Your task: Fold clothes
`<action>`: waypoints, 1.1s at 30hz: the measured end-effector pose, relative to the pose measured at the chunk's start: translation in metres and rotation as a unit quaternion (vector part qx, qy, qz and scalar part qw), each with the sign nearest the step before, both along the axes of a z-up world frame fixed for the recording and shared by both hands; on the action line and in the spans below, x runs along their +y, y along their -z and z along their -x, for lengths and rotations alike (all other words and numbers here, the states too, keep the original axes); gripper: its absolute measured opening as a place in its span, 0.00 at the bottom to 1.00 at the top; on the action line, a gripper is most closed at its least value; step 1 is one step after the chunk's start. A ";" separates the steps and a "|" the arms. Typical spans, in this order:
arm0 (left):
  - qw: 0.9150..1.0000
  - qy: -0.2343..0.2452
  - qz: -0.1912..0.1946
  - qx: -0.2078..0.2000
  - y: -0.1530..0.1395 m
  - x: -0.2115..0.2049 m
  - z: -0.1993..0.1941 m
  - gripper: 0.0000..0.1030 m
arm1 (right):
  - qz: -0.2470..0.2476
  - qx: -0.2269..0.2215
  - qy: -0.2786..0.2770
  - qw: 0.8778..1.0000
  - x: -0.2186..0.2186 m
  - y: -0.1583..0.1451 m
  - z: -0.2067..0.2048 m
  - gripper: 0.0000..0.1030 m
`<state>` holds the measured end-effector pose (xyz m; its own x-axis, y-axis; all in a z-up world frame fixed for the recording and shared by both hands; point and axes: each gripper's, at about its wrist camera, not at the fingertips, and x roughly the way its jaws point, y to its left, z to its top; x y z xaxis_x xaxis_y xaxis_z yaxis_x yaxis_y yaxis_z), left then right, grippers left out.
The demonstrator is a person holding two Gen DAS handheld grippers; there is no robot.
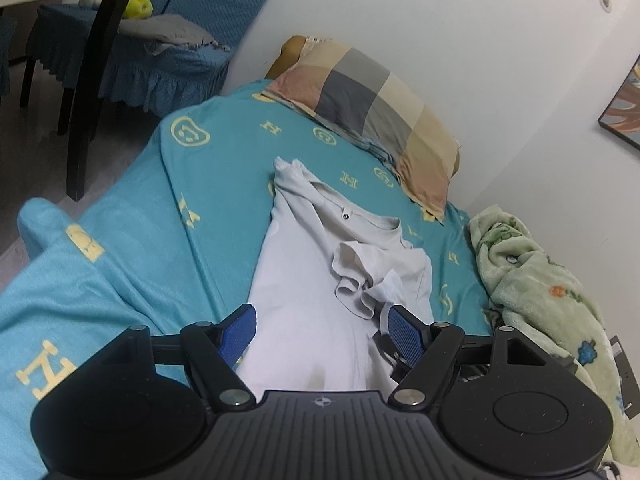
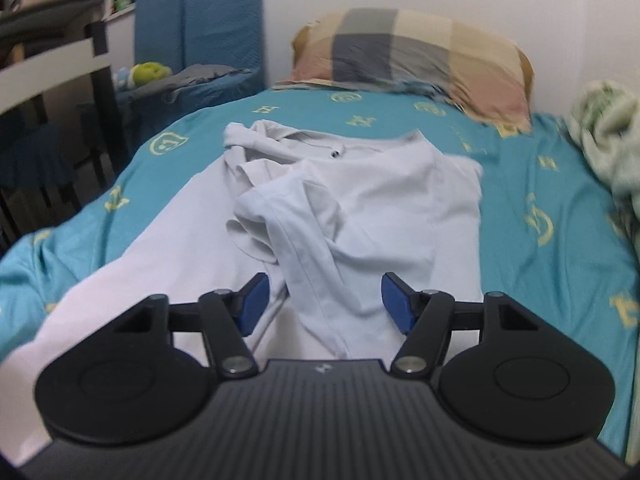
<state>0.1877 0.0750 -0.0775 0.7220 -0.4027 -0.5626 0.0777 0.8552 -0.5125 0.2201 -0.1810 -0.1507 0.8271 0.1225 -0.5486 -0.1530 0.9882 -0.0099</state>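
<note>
Only left wrist view shows wall picture (image 1: 624, 108) beyond shirt (image 1: 312, 280).

Left gripper (image 1: 318, 322) and right gripper (image 2: 322, 300) both angle downward, jaws apparently apart, gripping nothing.

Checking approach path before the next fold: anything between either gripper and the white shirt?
Nothing visible. The white polo shirt lies directly under both open grippers, left gripper and right gripper. The plaid pillow and green blanket sit off to the sides on the teal bedsheet.
</note>
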 end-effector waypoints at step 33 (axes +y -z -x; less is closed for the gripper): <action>0.987 0.041 0.150 0.038 0.039 -0.002 -0.018 0.73 | -0.105 0.114 0.058 0.986 -0.040 -0.063 0.127 0.55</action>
